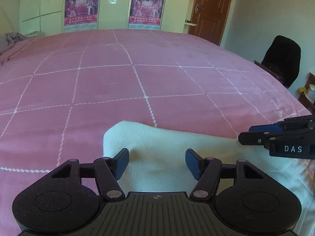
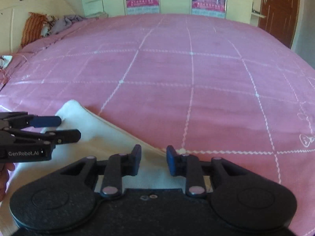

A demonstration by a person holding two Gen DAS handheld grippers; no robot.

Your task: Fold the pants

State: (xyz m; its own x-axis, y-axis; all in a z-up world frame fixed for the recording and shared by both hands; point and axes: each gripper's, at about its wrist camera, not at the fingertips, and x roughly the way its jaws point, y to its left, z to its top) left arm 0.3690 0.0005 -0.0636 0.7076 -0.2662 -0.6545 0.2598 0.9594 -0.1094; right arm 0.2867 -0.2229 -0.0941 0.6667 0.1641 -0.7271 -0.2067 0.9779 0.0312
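White pants [image 1: 161,157] lie beneath both grippers' parted jaws

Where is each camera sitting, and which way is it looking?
Left wrist: on the left gripper, facing across the pink bed over white pants; the right gripper enters at the right.
Right wrist: on the right gripper, facing likewise; the left gripper and a hand show at the left.
Shared: bed, pants, posters, door.

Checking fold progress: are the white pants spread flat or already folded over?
Cannot tell. Only one rounded corner of the pants shows on the pink bed; its edge looks doubled in the right view, but the rest is out of frame.
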